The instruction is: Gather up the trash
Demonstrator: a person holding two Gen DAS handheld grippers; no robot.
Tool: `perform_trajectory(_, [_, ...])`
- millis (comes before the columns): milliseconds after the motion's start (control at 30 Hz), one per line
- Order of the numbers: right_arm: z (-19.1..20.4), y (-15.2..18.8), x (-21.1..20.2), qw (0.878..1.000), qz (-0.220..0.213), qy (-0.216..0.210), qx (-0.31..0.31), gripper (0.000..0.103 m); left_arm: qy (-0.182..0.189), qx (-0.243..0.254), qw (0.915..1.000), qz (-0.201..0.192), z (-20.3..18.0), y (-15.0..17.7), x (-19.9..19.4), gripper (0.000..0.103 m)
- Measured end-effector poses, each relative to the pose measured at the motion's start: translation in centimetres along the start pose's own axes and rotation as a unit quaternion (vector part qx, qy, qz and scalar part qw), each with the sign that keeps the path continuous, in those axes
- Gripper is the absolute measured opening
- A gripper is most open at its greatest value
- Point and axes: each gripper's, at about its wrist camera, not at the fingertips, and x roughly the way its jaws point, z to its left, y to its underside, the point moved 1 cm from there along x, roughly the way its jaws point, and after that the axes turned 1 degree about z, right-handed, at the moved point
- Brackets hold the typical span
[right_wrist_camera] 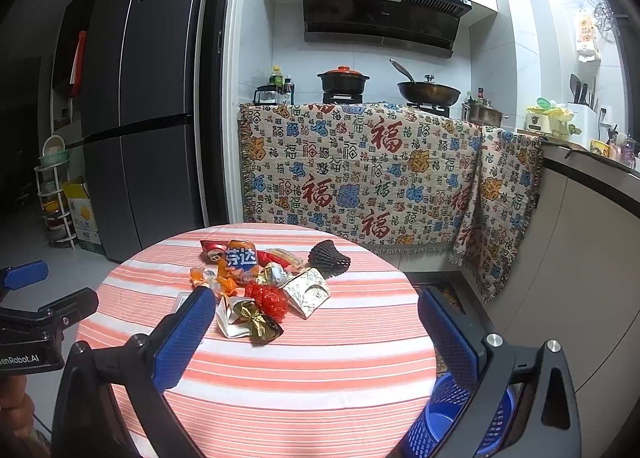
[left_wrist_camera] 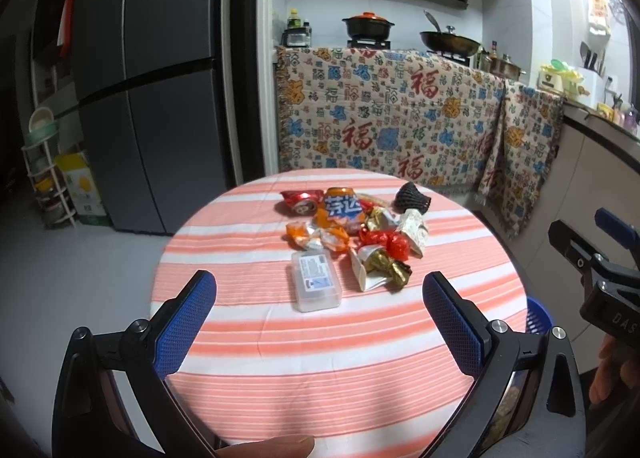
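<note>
A pile of trash lies on the round table with a striped cloth (left_wrist_camera: 320, 378): a crushed red can (left_wrist_camera: 298, 201), an orange can (left_wrist_camera: 342, 209), a black foam net (left_wrist_camera: 414, 197), red and gold wrappers (left_wrist_camera: 380, 268) and a clear plastic box (left_wrist_camera: 316, 280). My left gripper (left_wrist_camera: 320, 280) hovers open just short of the box, holding nothing. My right gripper (right_wrist_camera: 316, 296) is open too, above the table's near side and facing the gold wrapper (right_wrist_camera: 256, 322) and a patterned paper box (right_wrist_camera: 308, 292). A blue basket (right_wrist_camera: 460, 414) stands on the floor by the table's right edge.
A dark fridge (left_wrist_camera: 152, 97) rises at the left, with a white rack (left_wrist_camera: 44, 177) and a cardboard box beside it. Behind the table runs a counter draped in patterned cloth (left_wrist_camera: 380, 117), with pots on the stove. More cabinets line the right wall (right_wrist_camera: 580, 258).
</note>
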Motion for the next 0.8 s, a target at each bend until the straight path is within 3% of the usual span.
perform_trajectory(800, [-0.3,0.9,1.3,1.0,0.019,0.003,-0.003,0.103,-0.002,-0.001,0.9997,0.025,0.1,1.2,2.4,0.103])
